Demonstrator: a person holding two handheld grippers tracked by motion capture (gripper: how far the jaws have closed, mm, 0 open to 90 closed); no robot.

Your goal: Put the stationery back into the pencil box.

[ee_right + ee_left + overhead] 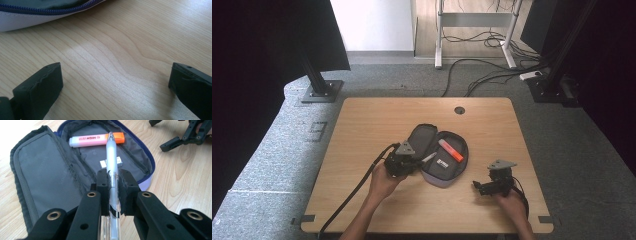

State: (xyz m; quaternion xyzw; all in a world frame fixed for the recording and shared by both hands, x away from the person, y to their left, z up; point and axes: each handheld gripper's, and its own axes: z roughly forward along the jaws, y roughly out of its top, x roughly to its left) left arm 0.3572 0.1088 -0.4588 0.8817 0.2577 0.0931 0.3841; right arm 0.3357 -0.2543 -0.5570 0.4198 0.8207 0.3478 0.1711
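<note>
The left claw (113,187) is clamped on a clear pen (111,160) — its tip reaches over an open grey pencil case (50,170) holding an orange highlighter (96,140). The right claw (115,87) rests spread apart on the wooden bench (125,37), just beside the case.

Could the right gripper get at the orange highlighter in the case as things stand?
Probably yes. The right gripper is open and holds nothing, the pencil case lies unzipped, and the highlighter lies uncovered inside. The pen held in the left gripper points toward it, which may crowd the approach.
</note>
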